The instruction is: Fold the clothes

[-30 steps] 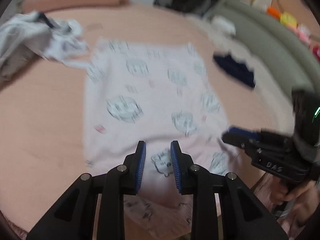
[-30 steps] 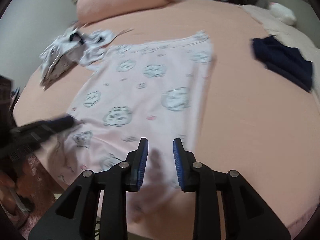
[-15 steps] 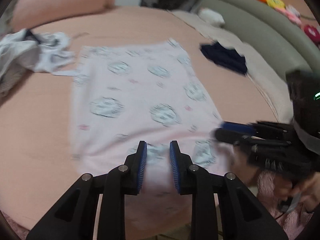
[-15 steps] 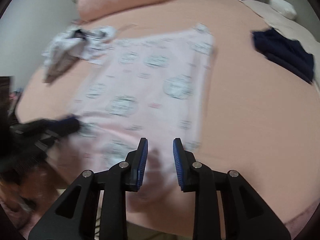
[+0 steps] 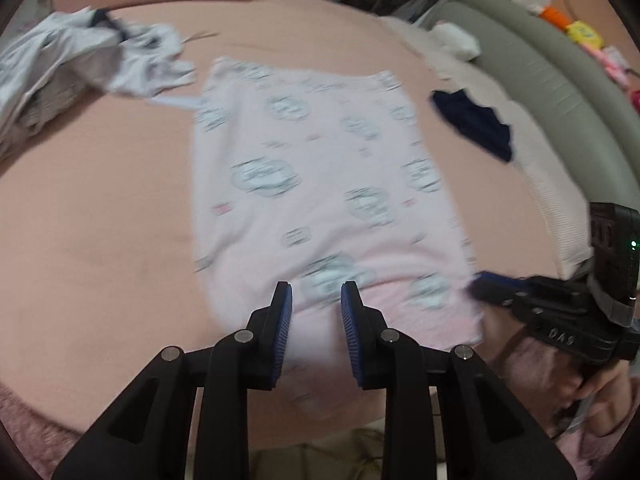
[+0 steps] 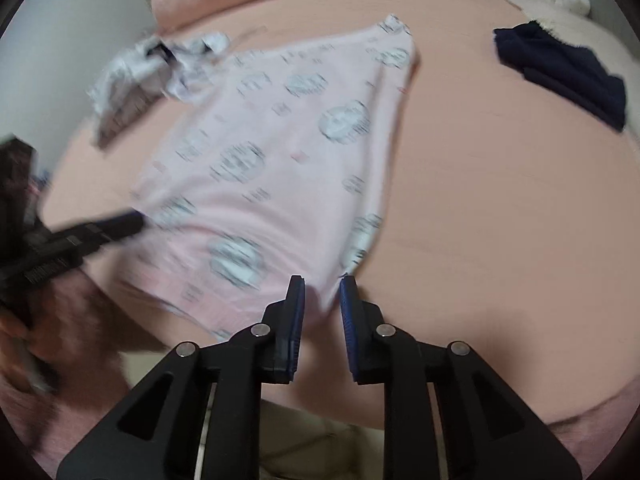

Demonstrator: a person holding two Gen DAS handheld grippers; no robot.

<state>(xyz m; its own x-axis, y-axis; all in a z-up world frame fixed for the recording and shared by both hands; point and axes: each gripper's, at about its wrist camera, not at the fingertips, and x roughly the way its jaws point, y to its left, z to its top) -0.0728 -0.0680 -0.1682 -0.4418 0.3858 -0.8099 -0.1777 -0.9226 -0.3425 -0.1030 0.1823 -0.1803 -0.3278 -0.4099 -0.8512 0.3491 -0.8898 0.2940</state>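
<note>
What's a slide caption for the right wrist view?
Right hand-held gripper closing over the near corner of the pink garment spread on the bed, left hand-held gripper at its other near corner.

You get soft, even indoor light with no glare and only faint shadows. Both fisheye views bend hard at the dark rounded corners. Motion blur smears the pink garment (image 5: 320, 184) print — the black gripper fingers (image 5: 280, 320) stay sharp in front.

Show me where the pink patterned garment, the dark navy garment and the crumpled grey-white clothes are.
pink patterned garment (image 5: 320, 184): left wrist view, middle of its spread cloth.
dark navy garment (image 6: 560, 68): right wrist view, centre of the bundle.
crumpled grey-white clothes (image 5: 80, 60): left wrist view, middle of the heap.
</note>
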